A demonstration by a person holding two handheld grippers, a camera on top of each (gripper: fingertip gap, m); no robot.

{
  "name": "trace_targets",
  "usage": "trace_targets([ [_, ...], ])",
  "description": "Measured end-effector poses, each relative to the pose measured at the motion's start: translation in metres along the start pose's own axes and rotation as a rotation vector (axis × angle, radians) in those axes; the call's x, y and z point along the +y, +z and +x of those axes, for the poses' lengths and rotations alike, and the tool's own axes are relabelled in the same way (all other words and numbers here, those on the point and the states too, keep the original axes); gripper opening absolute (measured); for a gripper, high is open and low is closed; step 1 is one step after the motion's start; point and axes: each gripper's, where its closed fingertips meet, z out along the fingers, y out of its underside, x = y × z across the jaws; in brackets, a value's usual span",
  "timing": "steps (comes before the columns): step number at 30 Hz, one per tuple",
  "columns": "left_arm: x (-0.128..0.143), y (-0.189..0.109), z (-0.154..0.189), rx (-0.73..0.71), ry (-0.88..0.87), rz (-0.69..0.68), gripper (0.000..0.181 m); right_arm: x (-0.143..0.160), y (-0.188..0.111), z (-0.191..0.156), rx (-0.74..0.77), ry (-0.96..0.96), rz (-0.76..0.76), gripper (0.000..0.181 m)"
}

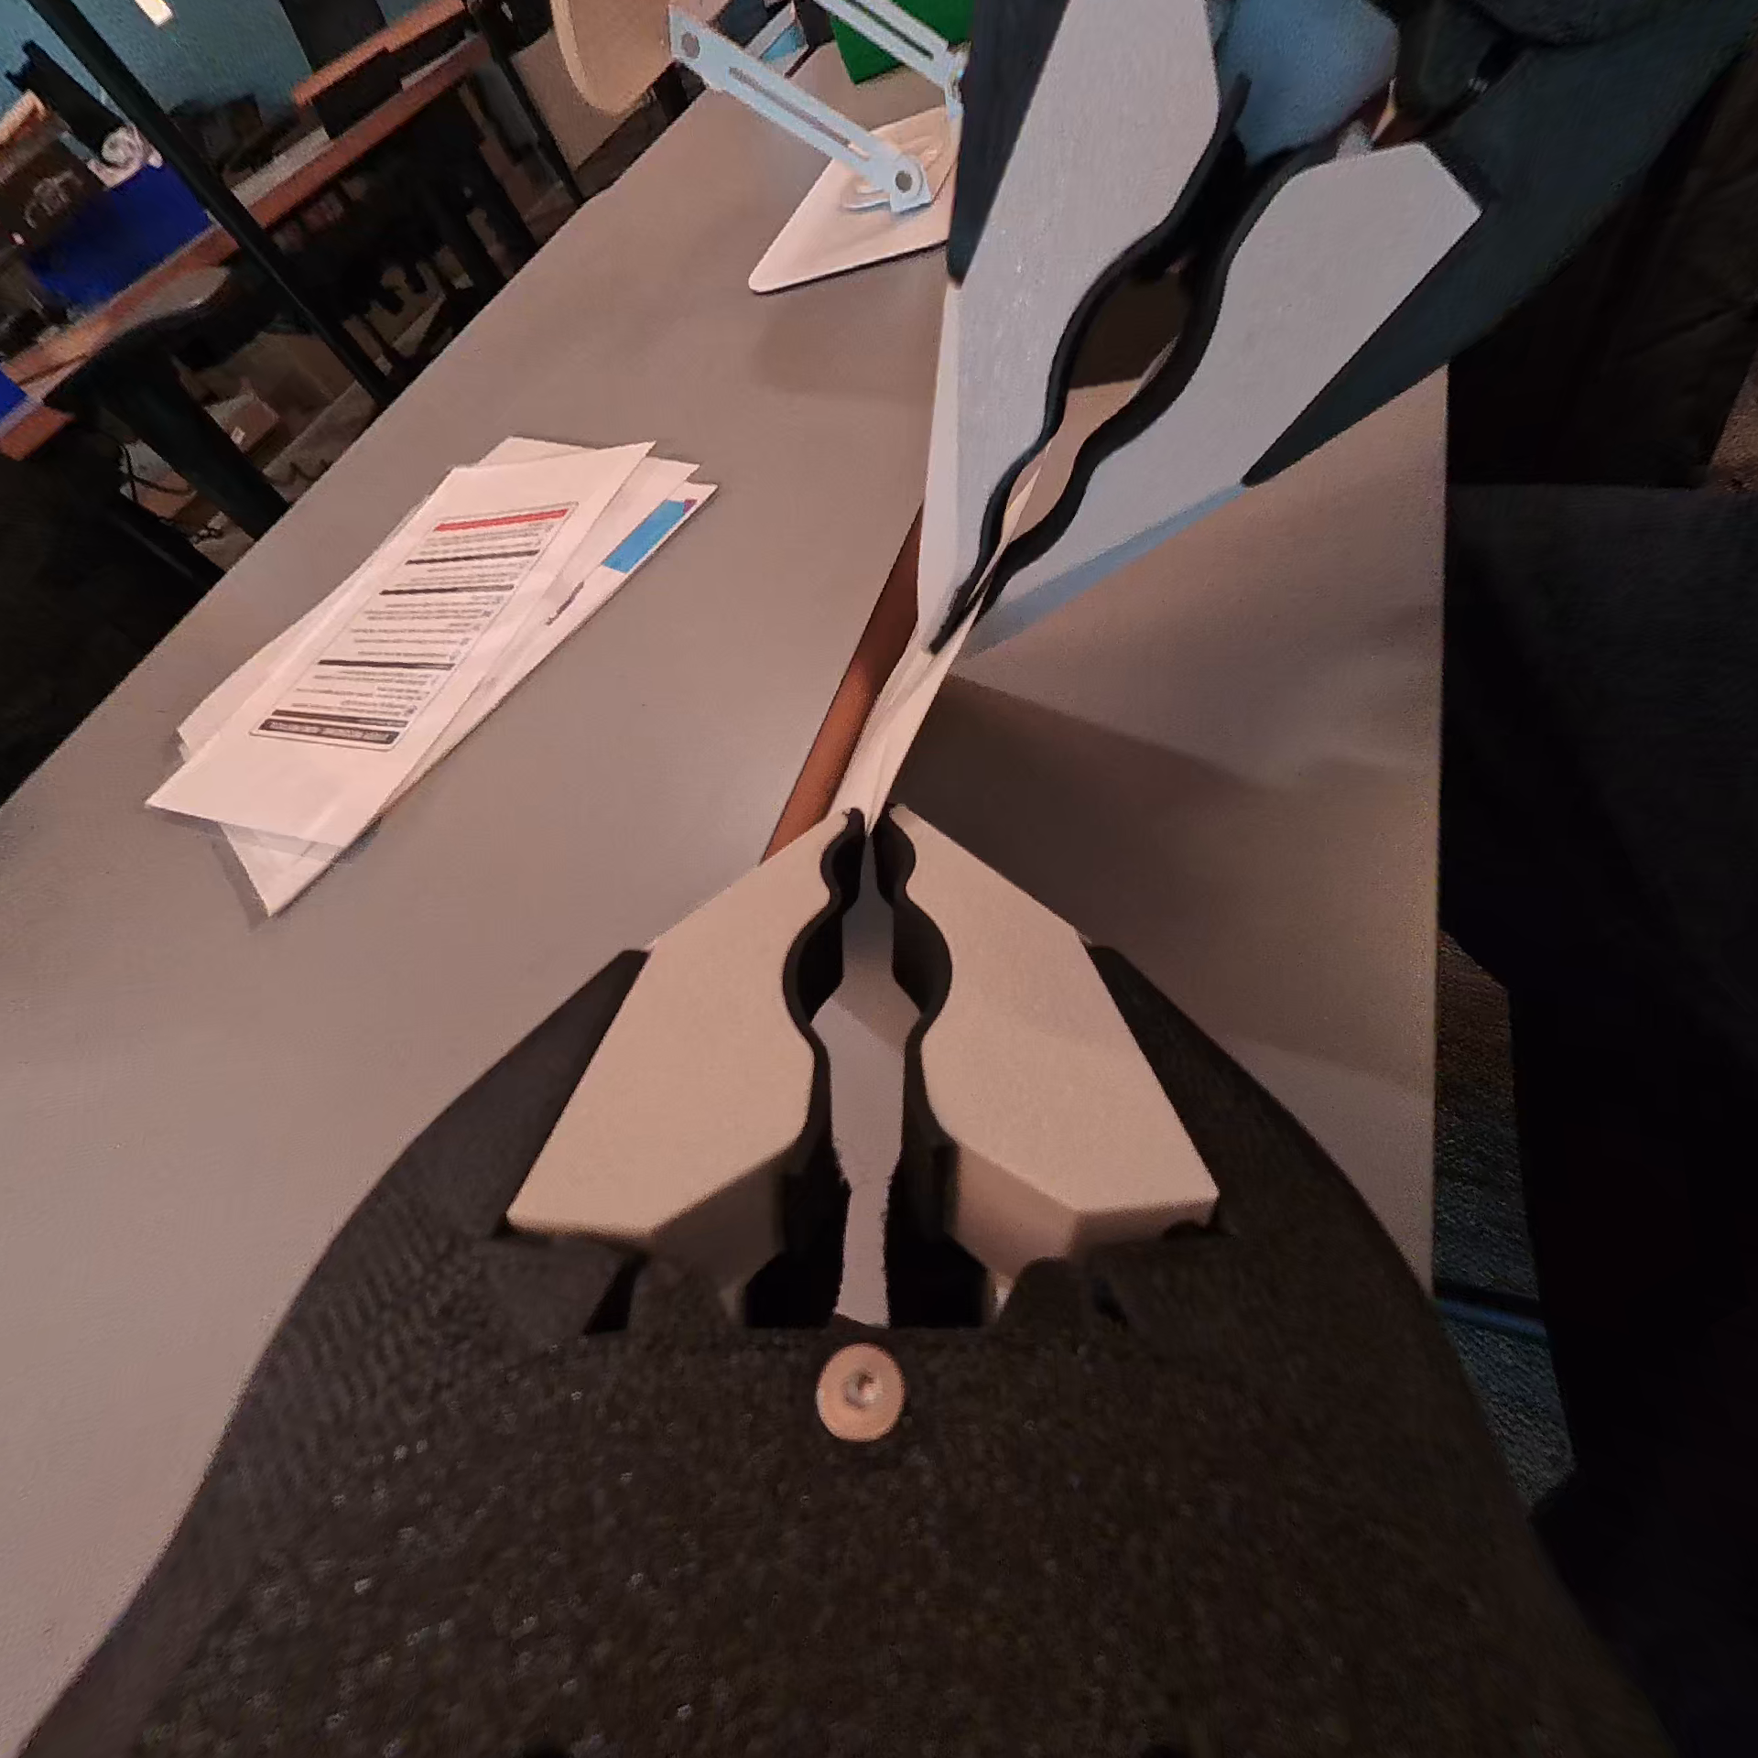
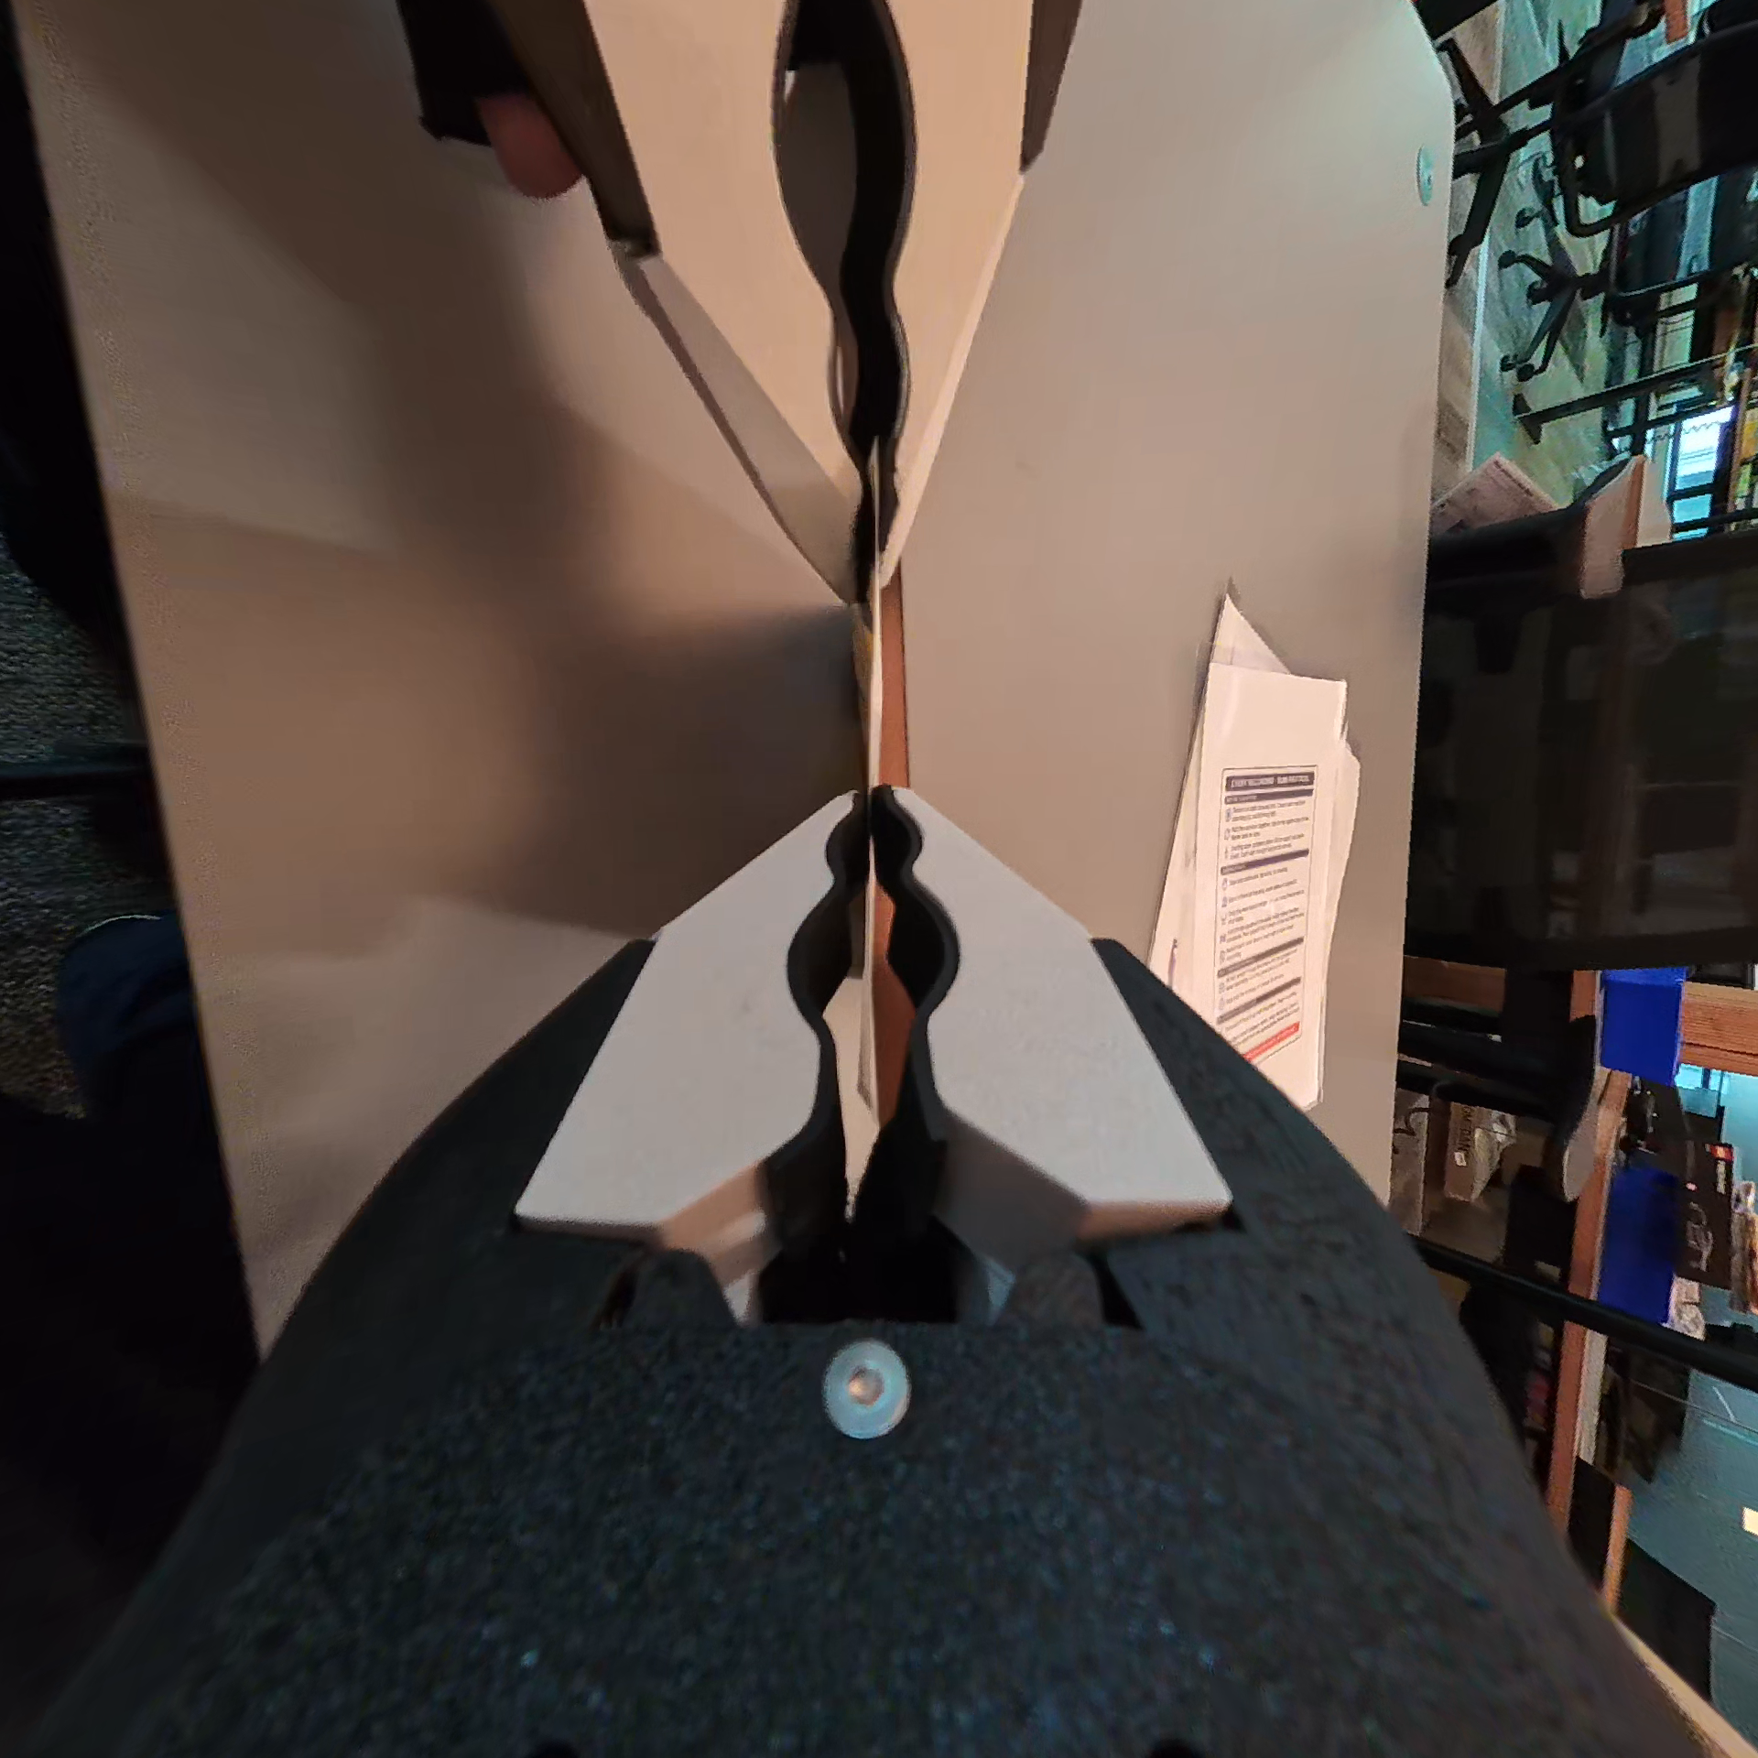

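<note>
A thin flat sheet (image 1: 899, 723), white on one face and brown on the other, hangs edge-on in the air above the grey table (image 1: 571, 904). My left gripper (image 1: 870, 826) is shut on its near end. The right gripper (image 1: 961, 618) comes in from the upper right and is shut on its far end. In the right wrist view my right gripper (image 2: 870, 799) pinches the same sheet (image 2: 885, 685), and the left gripper (image 2: 870, 571) grips it from the top of the picture. The sheet is stretched between the two.
A loose stack of printed white papers (image 1: 428, 656) lies on the table to the left and also shows in the right wrist view (image 2: 1256, 856). A white stand with a metal arm (image 1: 856, 219) sits at the far end. Desks and chairs (image 2: 1617, 190) stand beyond the table's edge. The grippers' ends are close to 4 cm from one another.
</note>
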Motion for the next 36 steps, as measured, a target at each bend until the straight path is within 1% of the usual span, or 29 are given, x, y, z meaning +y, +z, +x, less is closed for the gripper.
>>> trace_targets([
  [7, 0.013, 0.009, -0.014, -0.014, -0.019, -0.048, 0.001, 0.005, 0.018, 0.007, -0.011, 0.0, 0.001, 0.0],
  [16, 0.032, 0.016, -0.02, 0.006, -0.058, -0.129, 0.004, 0.013, 0.035, 0.005, -0.028, 0.018, -0.012, 0.0],
  [22, 0.032, 0.018, -0.017, 0.022, -0.071, -0.128, 0.005, 0.016, 0.039, -0.001, -0.059, 0.096, 0.013, 0.001],
  [23, 0.033, 0.018, -0.017, 0.022, -0.071, -0.131, 0.005, 0.017, 0.04, -0.001, -0.063, 0.103, 0.014, 0.003],
  [24, 0.034, 0.018, -0.017, 0.02, -0.073, -0.134, 0.006, 0.018, 0.04, -0.002, -0.061, 0.11, 0.01, 0.008],
  [25, 0.035, 0.018, -0.017, 0.015, -0.078, -0.139, 0.007, 0.019, 0.039, -0.002, -0.057, 0.118, 0.01, 0.013],
  [27, 0.038, 0.017, -0.018, 0.009, -0.092, -0.152, 0.013, 0.018, 0.036, -0.004, -0.064, 0.127, 0.011, 0.015],
  [30, 0.043, 0.009, -0.018, 0.002, -0.101, -0.179, 0.019, 0.014, 0.026, -0.009, -0.07, 0.155, 0.032, 0.023],
  [33, 0.043, -0.01, -0.013, -0.006, -0.125, -0.185, 0.02, 0.008, 0.008, -0.021, -0.105, 0.22, 0.081, 0.025],
  [36, 0.035, -0.04, -0.002, -0.01, -0.193, -0.162, 0.02, 0.007, -0.014, -0.032, -0.12, 0.35, 0.15, 0.026],
])
